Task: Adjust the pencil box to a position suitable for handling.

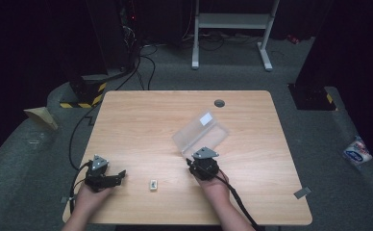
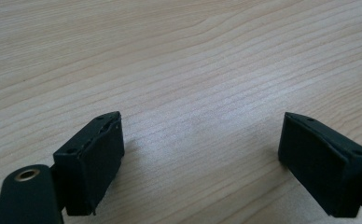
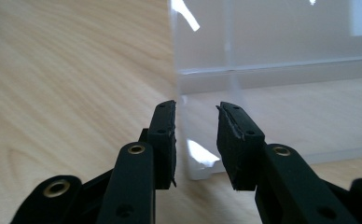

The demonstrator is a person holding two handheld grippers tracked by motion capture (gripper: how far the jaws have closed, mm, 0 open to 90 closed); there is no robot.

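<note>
The clear plastic box (image 1: 201, 134) lies tilted on the wooden table (image 1: 141, 120), right of centre in the high view, its near corner touching the right gripper (image 1: 200, 155). In the right gripper view the box (image 3: 272, 70) occupies the upper right, and the right gripper (image 3: 197, 140) straddles its near wall: one jaw stands outside the wall, the other inside. The jaws are narrowly apart and not yet pressed onto the plastic; a gap remains on the inner side.

The left gripper (image 1: 119, 175) rests at the lower left of the high view, well apart from the box. In the left gripper view the left gripper (image 2: 202, 149) has its jaws spread wide over bare wood, holding nothing. A small white piece (image 1: 153, 184) lies between the two hands near the bottom edge of the table.

Judgement: the step in hand is taking hold of the box by its wall. To do it well, the right jaws should close squarely on the wall, seated deep enough that the thin, slick plastic does not slip or flex out. The grip should be firm but not crushing. The left gripper is free to steady the far side if the box pivots.
</note>
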